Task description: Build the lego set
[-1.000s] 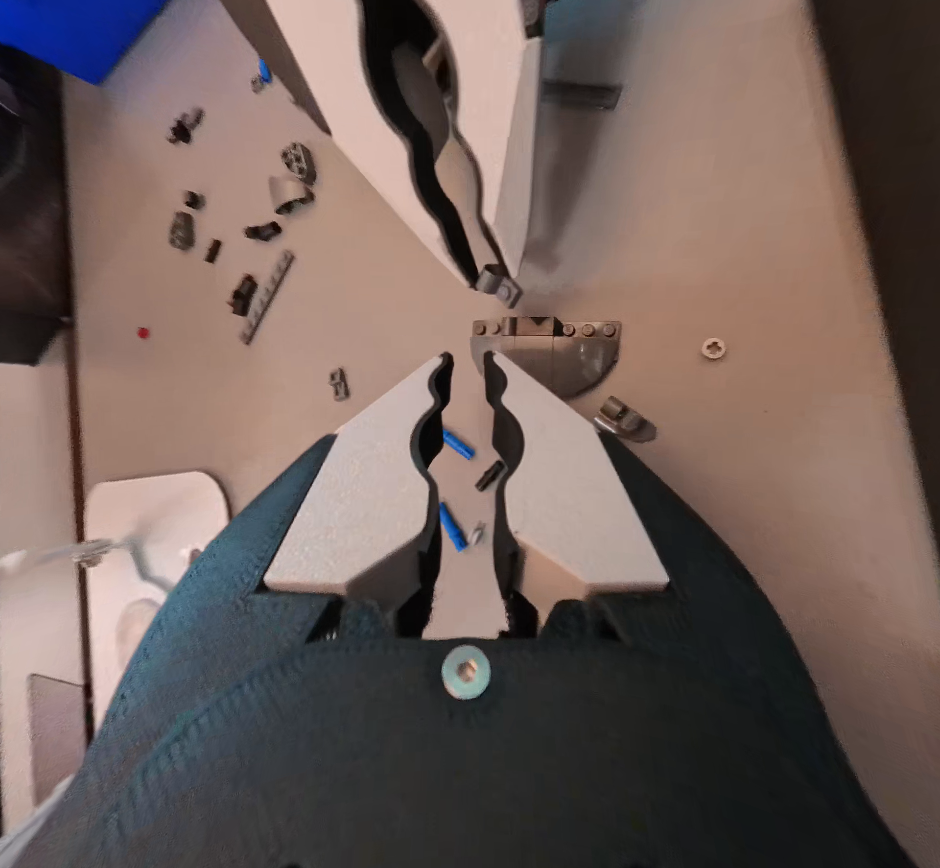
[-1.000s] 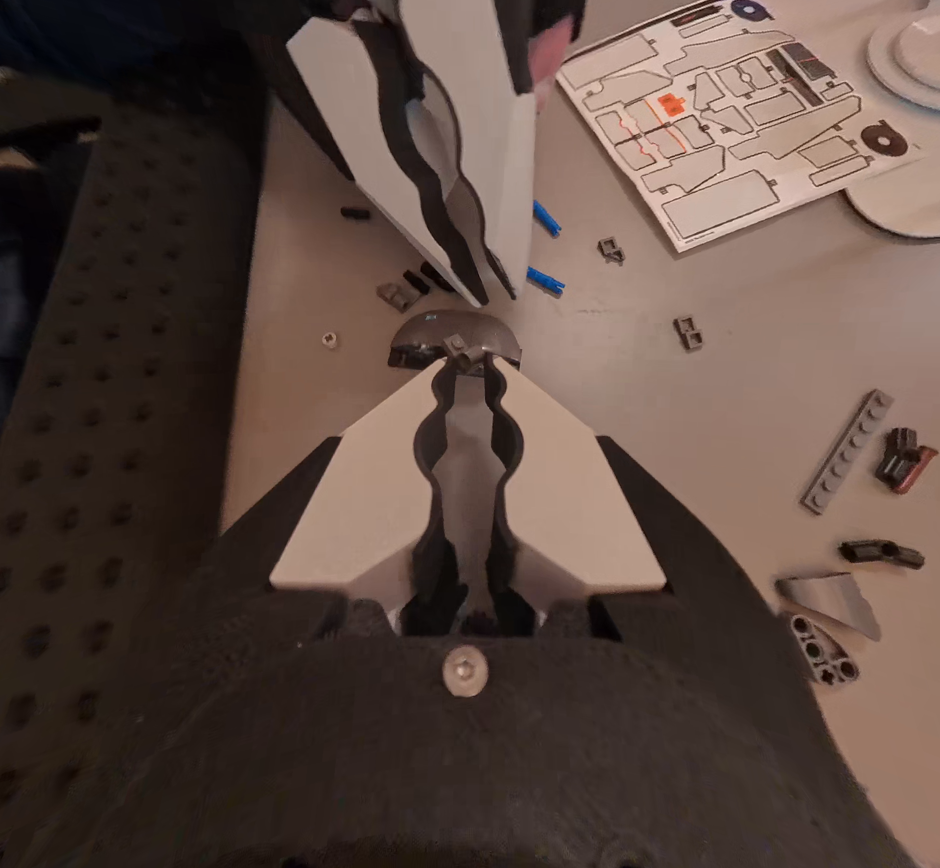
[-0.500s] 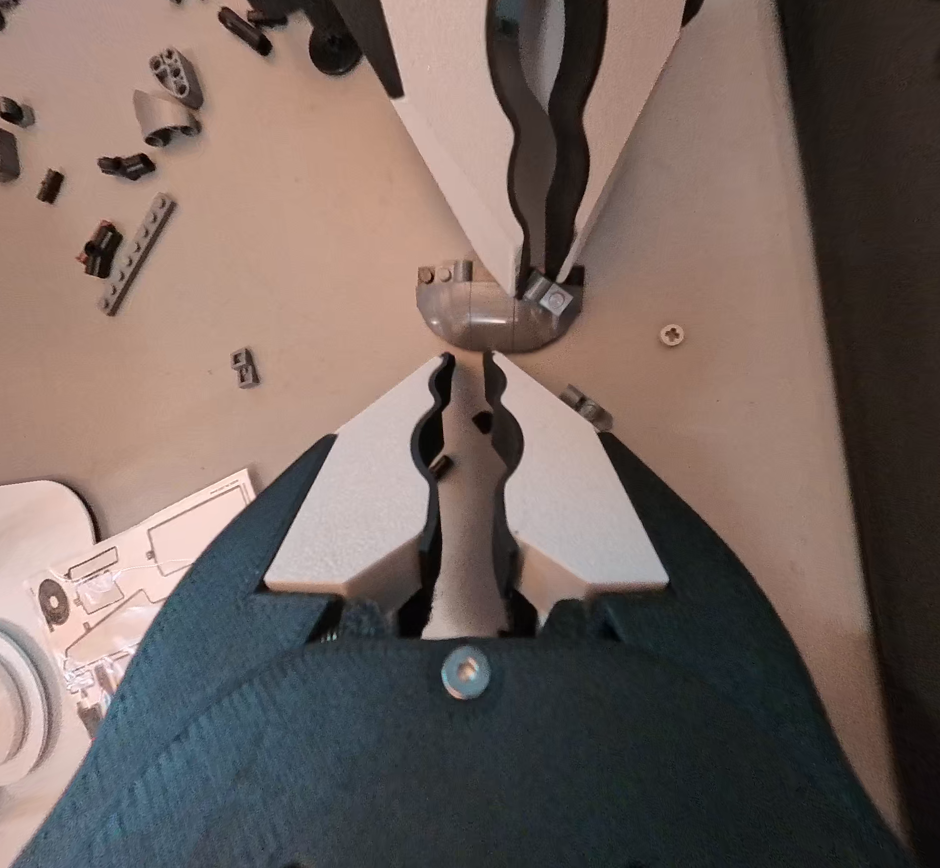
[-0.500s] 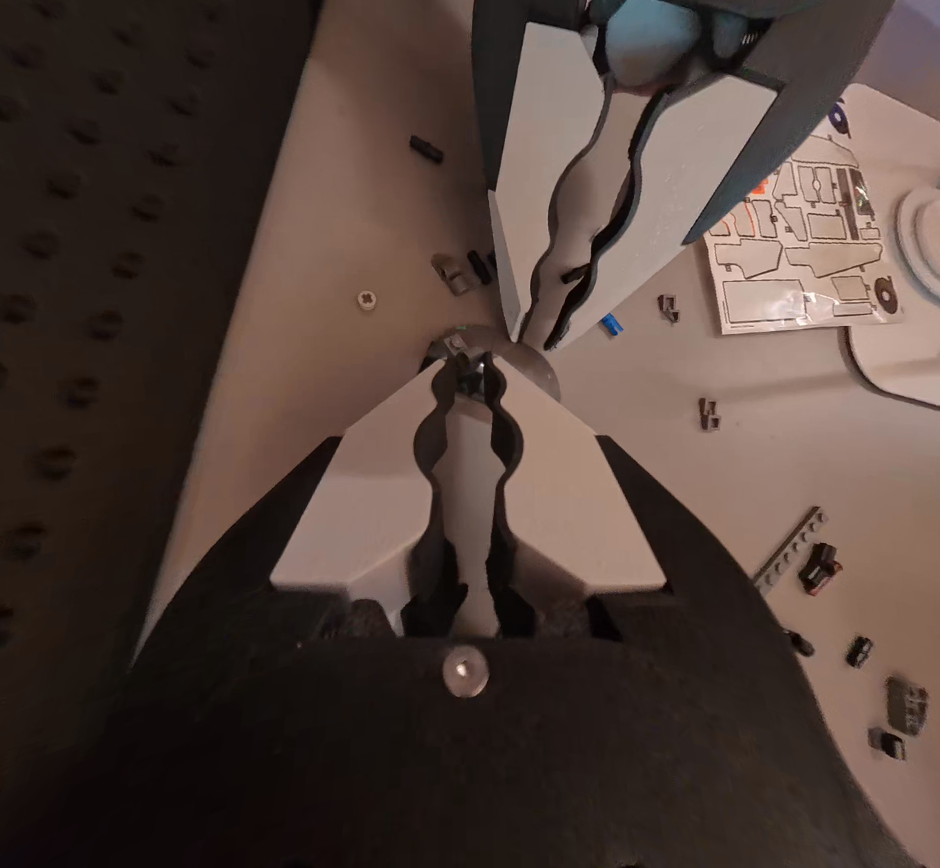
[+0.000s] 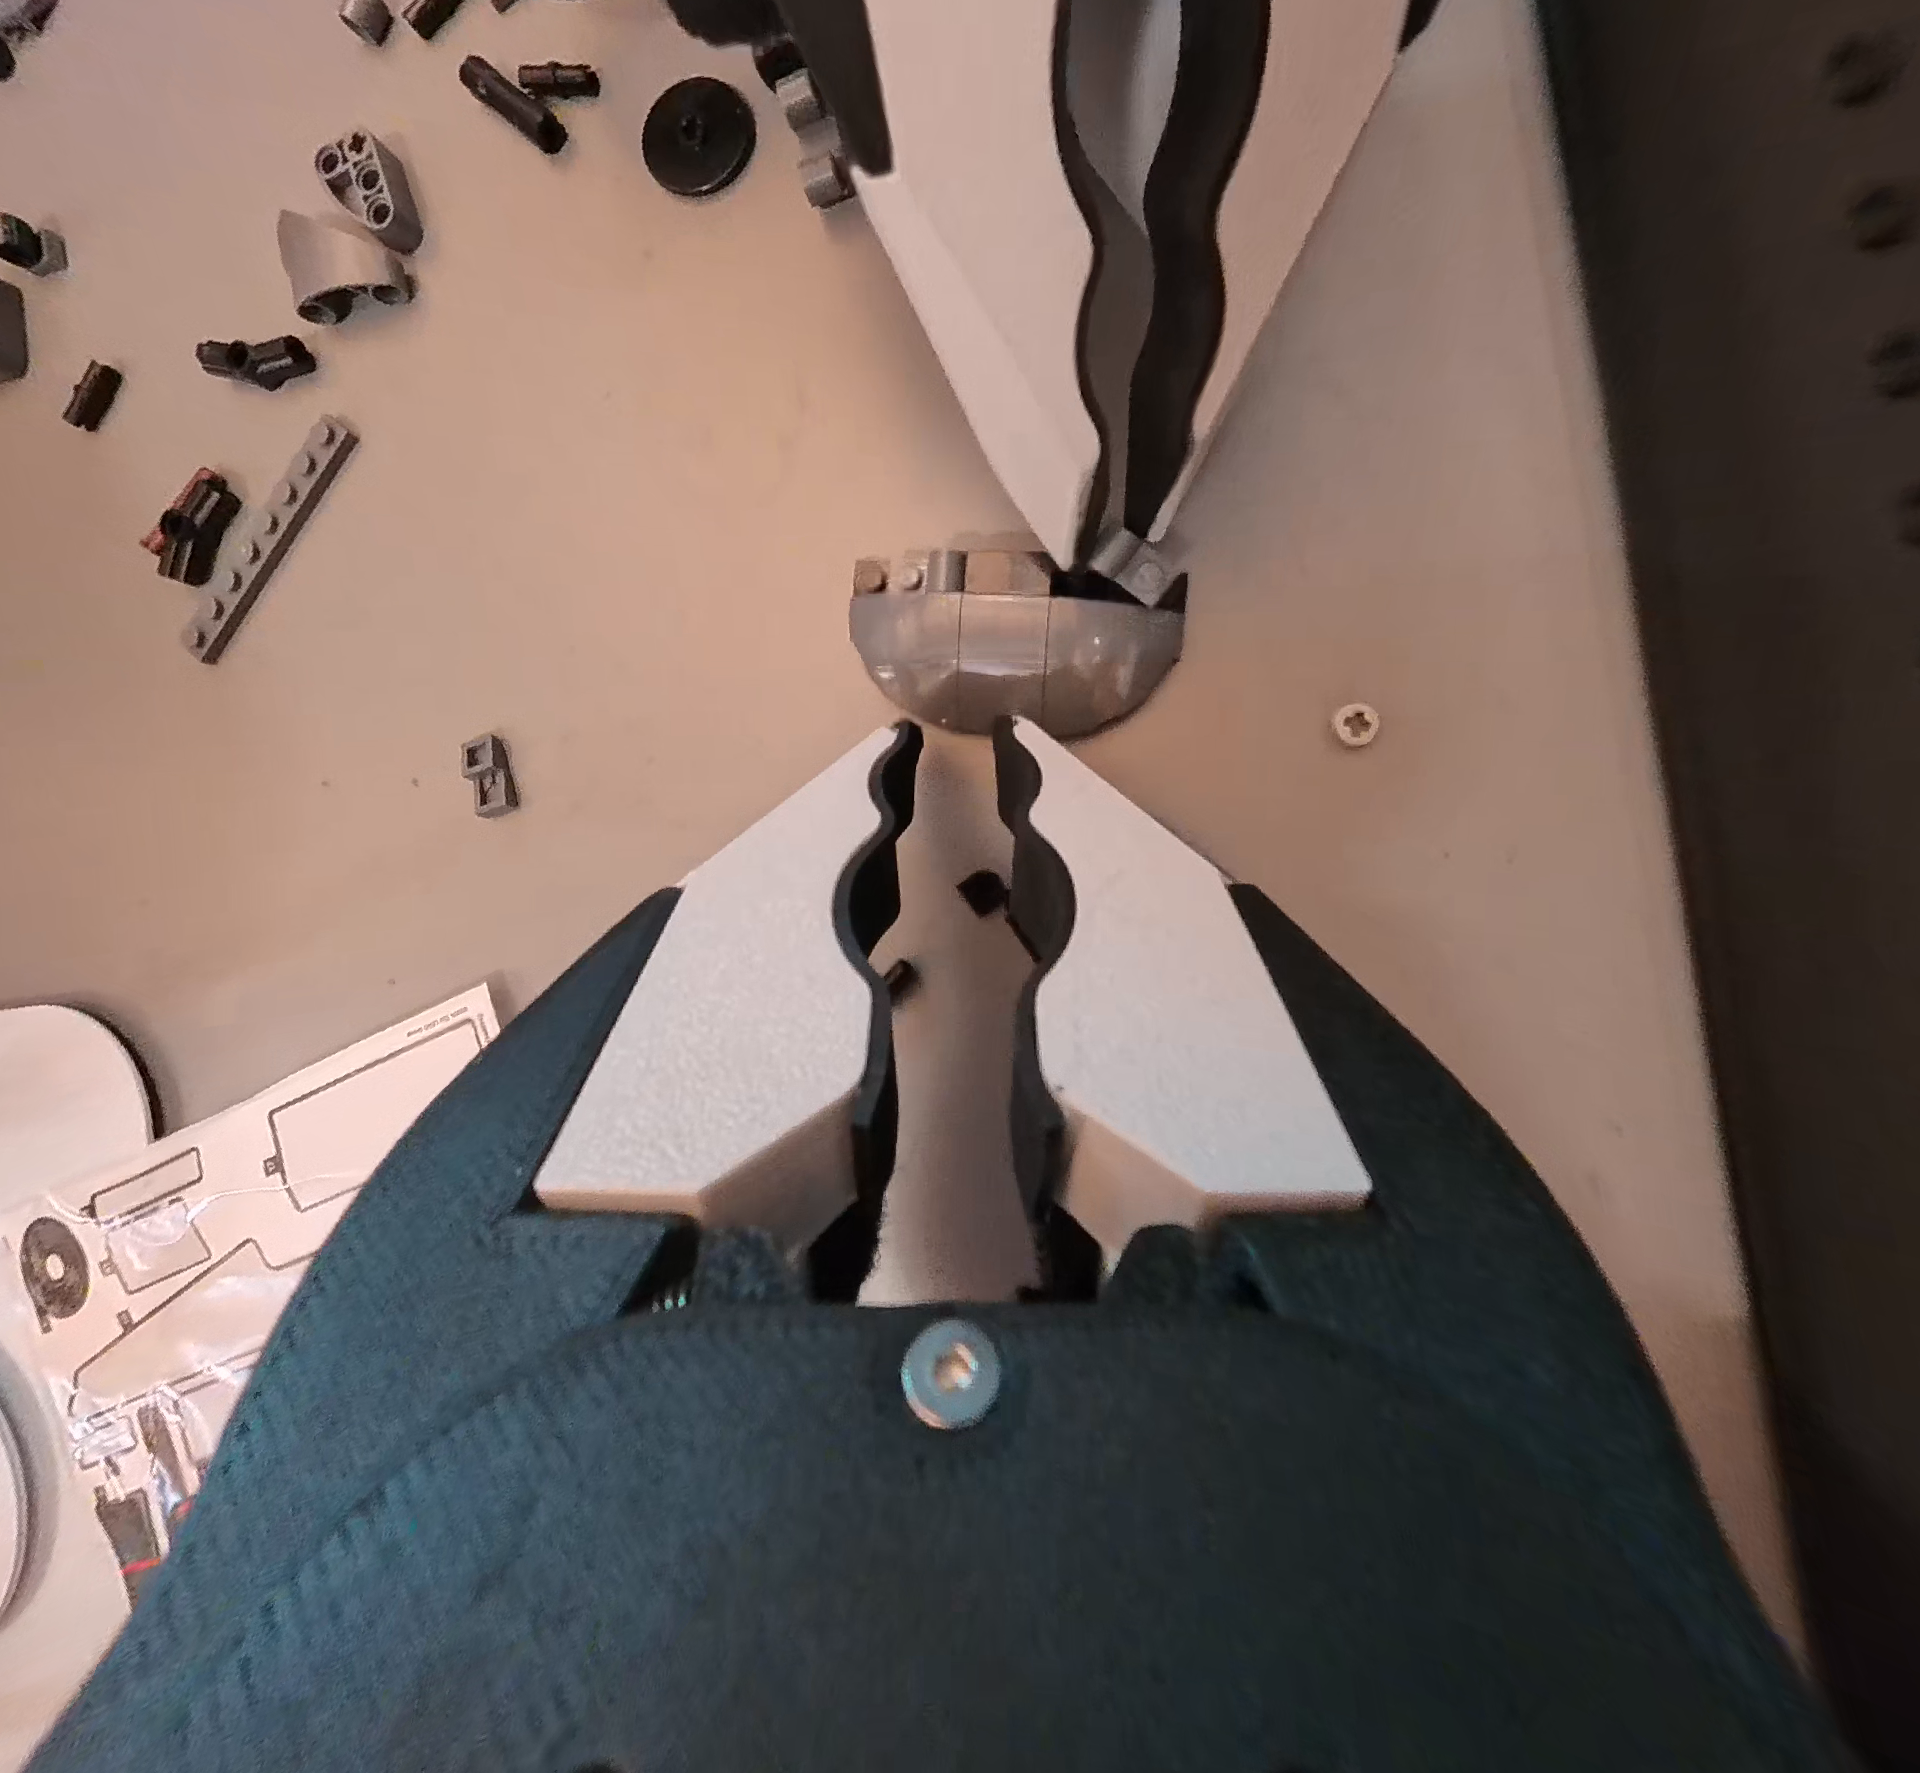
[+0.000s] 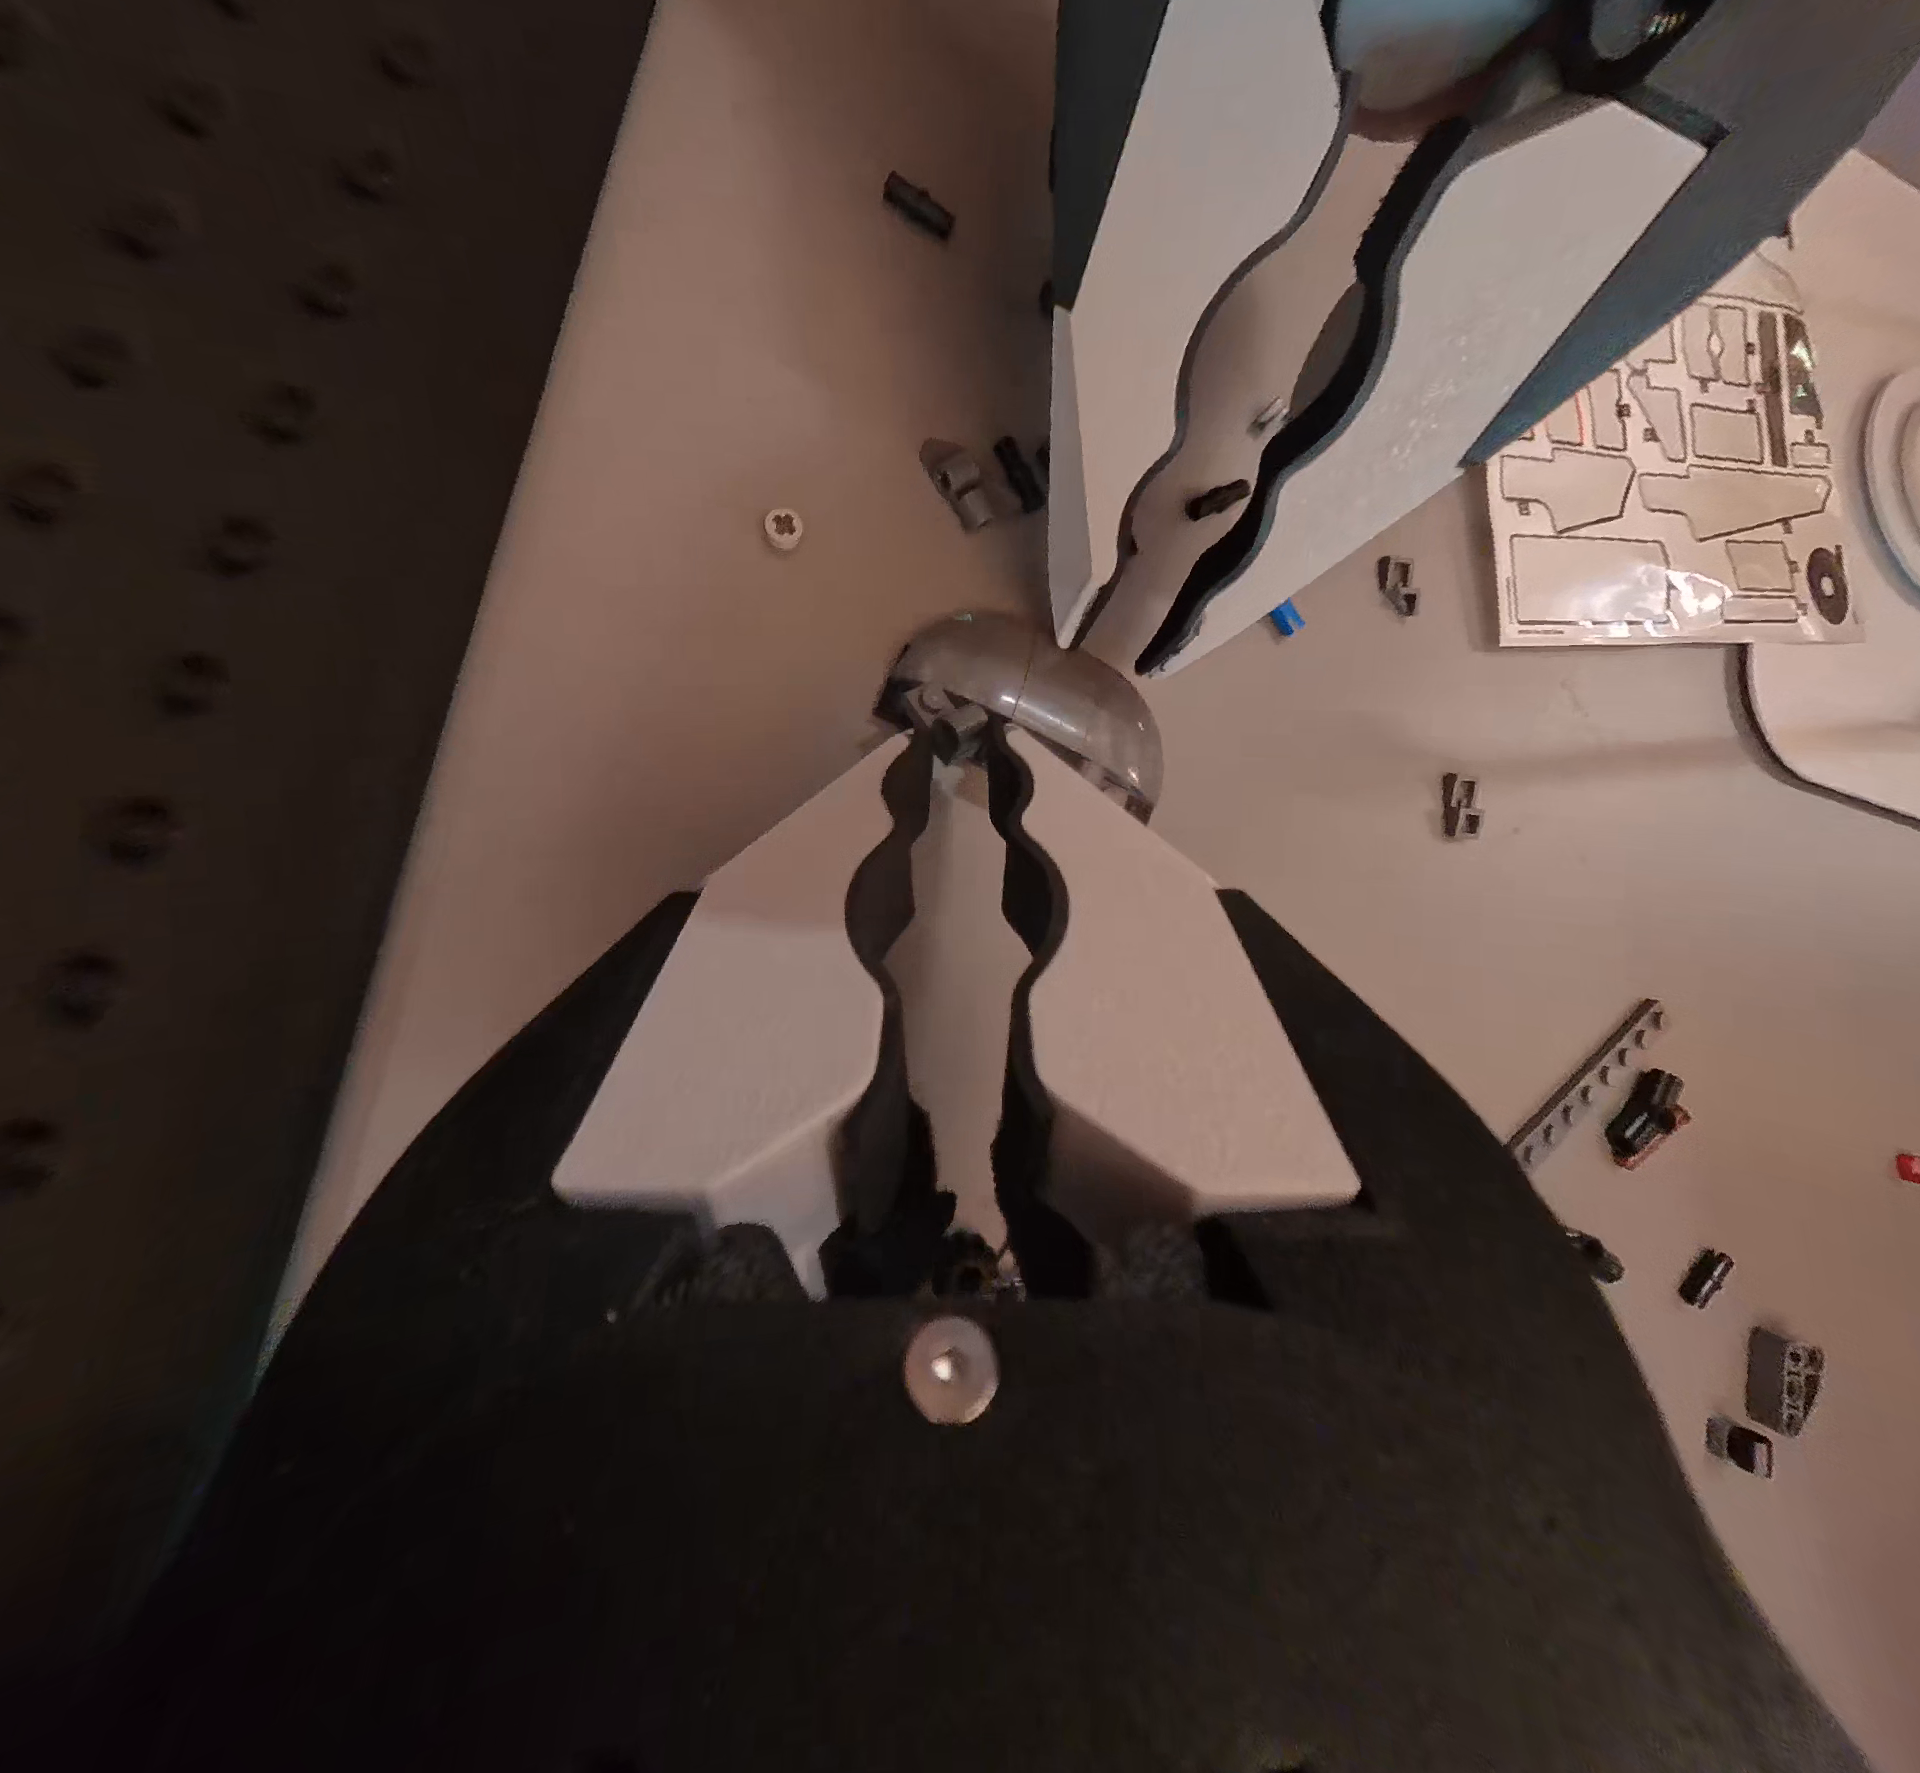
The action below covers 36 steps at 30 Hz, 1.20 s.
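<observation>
The right gripper (image 6: pixel 948 749), closed on a small grey piece (image 5: pixel 1138 568), presses it onto the grey dome (image 5: pixel 1013 648) on the table (image 5: pixel 644 684) while the empty, part-open left gripper (image 5: pixel 951 734) braces it; off-centre pressure could tip the dome.

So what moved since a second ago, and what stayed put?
The right gripper carried its small grey piece down onto the top of the rounded grey build. The left gripper came up close to the build's curved side, fingers apart. The right gripper kept hold of the piece, and the loose parts stayed on the table.
</observation>
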### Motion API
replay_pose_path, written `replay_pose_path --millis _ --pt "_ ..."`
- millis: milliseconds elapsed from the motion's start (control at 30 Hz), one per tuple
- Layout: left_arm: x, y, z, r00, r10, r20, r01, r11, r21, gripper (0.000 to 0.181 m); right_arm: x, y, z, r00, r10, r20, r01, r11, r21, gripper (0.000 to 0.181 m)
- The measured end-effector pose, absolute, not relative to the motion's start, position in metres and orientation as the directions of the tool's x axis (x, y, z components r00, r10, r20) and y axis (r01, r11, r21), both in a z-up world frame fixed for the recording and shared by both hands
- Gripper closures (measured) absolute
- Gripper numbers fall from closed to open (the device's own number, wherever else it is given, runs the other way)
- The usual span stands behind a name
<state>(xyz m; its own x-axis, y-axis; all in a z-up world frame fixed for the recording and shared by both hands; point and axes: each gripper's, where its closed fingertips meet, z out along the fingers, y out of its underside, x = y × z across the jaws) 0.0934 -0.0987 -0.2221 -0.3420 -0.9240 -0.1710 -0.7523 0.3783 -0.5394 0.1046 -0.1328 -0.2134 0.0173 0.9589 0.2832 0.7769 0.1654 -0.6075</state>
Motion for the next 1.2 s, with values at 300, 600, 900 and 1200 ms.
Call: replay_pose_path --millis 300,600,900,1200 --pt "0.102 -0.093 -0.223 -0.311 -0.932 -0.188 -0.753 0.362 -0.550 0.174 0.097 -0.132 -0.220 0.010 0.960 0.280 0.787 0.165 -0.595 0.173" --pt "0.101 -0.093 -0.223 -0.314 -0.930 -0.189 -0.752 0.365 -0.548 0.171 0.102 -0.125 -0.216 0.031 0.936 0.350 0.808 0.182 -0.560 0.174" --pt "0.101 -0.094 -0.223 -0.320 -0.929 -0.187 -0.751 0.369 -0.548 0.170 0.105 -0.123 -0.215 0.039 0.927 0.372 0.824 0.181 -0.538 0.170" --pt "0.100 -0.095 -0.220 -0.324 -0.929 -0.179 -0.747 0.367 -0.555 0.169 0.103 -0.121 -0.207 0.101 0.948 0.302 0.788 0.109 -0.606 0.168"
